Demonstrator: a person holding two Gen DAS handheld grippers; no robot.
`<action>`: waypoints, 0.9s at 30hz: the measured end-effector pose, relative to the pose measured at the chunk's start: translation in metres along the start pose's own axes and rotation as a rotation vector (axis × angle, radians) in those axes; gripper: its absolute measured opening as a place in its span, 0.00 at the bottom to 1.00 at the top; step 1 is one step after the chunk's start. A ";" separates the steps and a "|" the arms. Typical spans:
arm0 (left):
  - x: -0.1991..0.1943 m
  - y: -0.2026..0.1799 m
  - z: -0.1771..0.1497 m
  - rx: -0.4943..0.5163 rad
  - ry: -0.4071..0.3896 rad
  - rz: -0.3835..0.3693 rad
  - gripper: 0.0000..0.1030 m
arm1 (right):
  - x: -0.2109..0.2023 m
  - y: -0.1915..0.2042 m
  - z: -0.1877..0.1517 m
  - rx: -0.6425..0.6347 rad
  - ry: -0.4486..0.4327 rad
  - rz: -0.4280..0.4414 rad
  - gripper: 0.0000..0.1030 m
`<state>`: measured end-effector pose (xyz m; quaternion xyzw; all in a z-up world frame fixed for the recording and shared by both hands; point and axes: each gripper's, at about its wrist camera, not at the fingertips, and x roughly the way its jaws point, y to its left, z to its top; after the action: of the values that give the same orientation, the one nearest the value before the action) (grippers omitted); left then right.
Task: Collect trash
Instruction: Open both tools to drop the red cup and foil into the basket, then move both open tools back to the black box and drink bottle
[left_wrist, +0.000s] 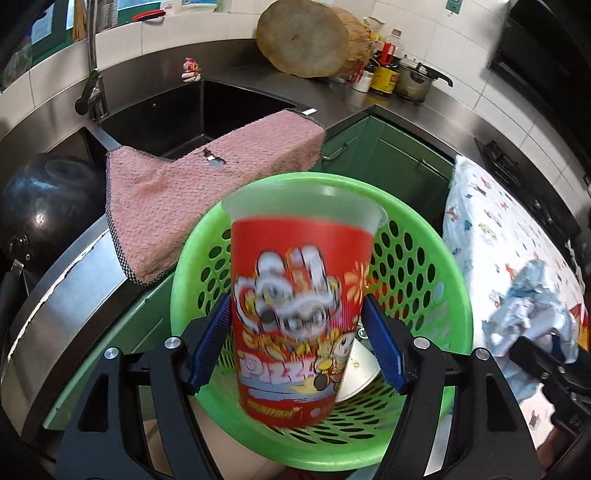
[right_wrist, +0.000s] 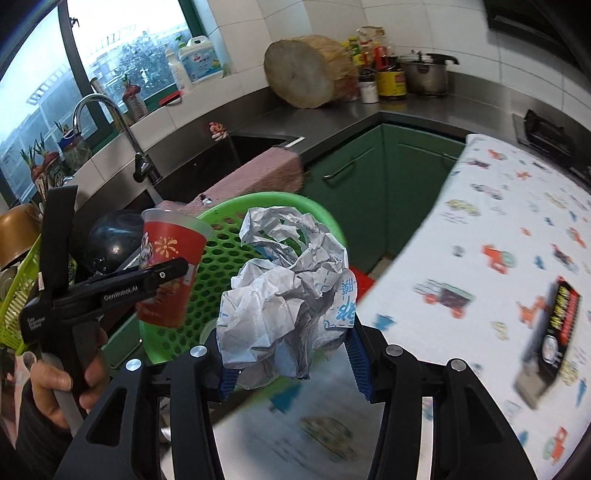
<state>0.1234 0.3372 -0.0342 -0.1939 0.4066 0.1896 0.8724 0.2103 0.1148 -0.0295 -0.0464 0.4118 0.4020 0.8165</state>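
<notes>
While we hold both pieces of trash over the green perforated basket, the step in hand looks like the drop itself. Our left claw is clamped on the red paper cup, blue pads pressing its sides, the cup upright and hanging above the basket's mouth with a round white lid-like piece lying inside below it. Our right claw grips a crumpled ball of white paper with blue print, just at the basket's near rim. Next, we judge, each claw needs to be squarely over the opening before it lets go — the paper ball sits closer to the edge and could fall outside onto the cloth-covered desk. As for writing, the cup shows "PIZZA" under cartoon figures, blurred; the left tool's arm reads "GenRobot.AI" in the right wrist view; the paper's blue characters are not legible. A black packet lies on the desk, well apart — possibly trash still to collect.
</notes>
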 end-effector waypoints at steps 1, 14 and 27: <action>0.000 0.001 0.000 -0.004 0.000 -0.003 0.69 | 0.005 0.003 0.001 -0.001 0.004 0.009 0.48; -0.007 0.009 -0.001 -0.044 -0.010 -0.026 0.75 | 0.006 0.013 -0.002 -0.027 -0.020 0.051 0.78; -0.029 -0.015 -0.002 -0.008 -0.039 -0.045 0.77 | -0.049 -0.009 -0.008 -0.034 -0.097 -0.025 0.84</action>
<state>0.1125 0.3188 -0.0101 -0.2027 0.3845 0.1752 0.8834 0.1951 0.0758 -0.0024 -0.0459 0.3642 0.4005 0.8396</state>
